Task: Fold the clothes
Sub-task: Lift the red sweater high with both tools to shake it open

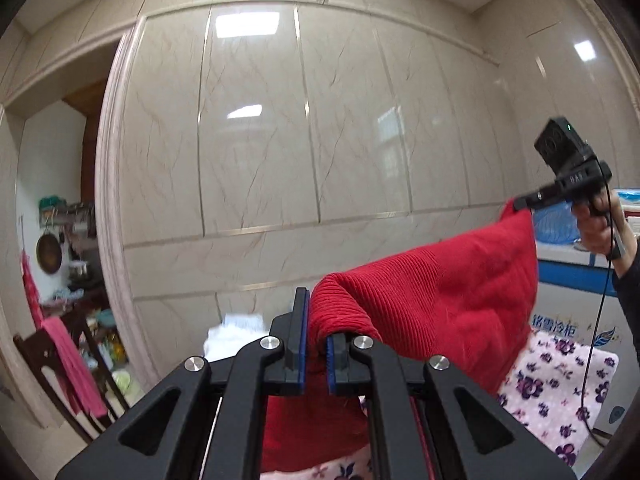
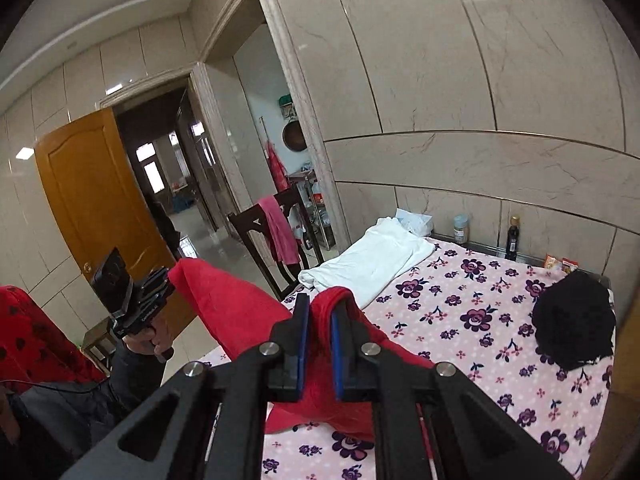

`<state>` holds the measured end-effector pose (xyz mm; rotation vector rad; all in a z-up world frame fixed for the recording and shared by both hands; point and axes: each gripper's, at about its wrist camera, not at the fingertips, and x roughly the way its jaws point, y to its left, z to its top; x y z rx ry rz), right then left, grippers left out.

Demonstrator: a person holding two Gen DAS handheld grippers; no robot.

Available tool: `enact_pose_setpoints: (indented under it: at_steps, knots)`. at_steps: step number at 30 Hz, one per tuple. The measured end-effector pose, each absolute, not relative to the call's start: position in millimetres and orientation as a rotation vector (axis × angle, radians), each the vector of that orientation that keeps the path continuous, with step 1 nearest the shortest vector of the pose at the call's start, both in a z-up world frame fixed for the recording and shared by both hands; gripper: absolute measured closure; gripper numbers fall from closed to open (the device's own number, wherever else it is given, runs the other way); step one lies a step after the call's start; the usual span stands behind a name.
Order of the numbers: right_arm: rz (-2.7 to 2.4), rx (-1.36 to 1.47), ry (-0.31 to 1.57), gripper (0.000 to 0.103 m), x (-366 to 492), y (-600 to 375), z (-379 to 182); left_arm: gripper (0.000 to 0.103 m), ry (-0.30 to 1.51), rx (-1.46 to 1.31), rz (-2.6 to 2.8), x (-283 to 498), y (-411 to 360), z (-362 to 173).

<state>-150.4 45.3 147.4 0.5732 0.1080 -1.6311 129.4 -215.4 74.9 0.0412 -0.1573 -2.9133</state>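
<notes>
Both grippers' fingers [image 1: 298, 336] [image 2: 300, 344] pinch the lifted red garment [image 1: 432, 300].

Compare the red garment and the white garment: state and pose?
The red garment hangs lifted between the left gripper and right gripper, both shut on it; the white garment lies loosely folded, untouched. Red is off the floral cover except its lower edge; white rests flat near the far edge. Both are plain, single-coloured cloth.

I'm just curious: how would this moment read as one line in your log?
step: lift | left gripper: shut on red garment | right gripper: shut on red garment | garment: held up above floral cloth
</notes>
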Motion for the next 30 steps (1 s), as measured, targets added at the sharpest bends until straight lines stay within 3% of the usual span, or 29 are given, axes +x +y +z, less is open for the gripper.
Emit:
enact_pose_setpoints:
  at_steps: [6,15,21,24,26,30]
  knots:
    - [-1.646,0.55,-0.012,0.093,-132.4,96.5,138.9,0.092,-0.204,-0.071,-2.999,125.7,-207.2,91.1]
    - [-1.682,0.801,-0.175,0.093,-233.8,67.0,100.6,0.094,-0.034,-0.158,-3.087,71.3,-238.1,133.2]
    - [-1.669,0.635,-0.303,0.093,-239.1,90.5,171.1,0.094,0.084,-0.218,-3.139,35.0,-258.7,161.4]
    - [-1.646,0.529,-0.321,0.093,-212.1,124.4,185.9,0.094,0.103,-0.258,-3.195,54.7,-256.7,157.7]
    - [-1.644,0.534,-0.309,0.093,-202.0,134.6,174.1,0.093,0.101,-0.073,-3.212,45.0,-253.4,135.4]
    - [-1.674,0.875,-0.228,0.093,-225.0,102.0,81.0,0.094,0.226,0.579,-3.138,-12.8,-263.5,42.1]
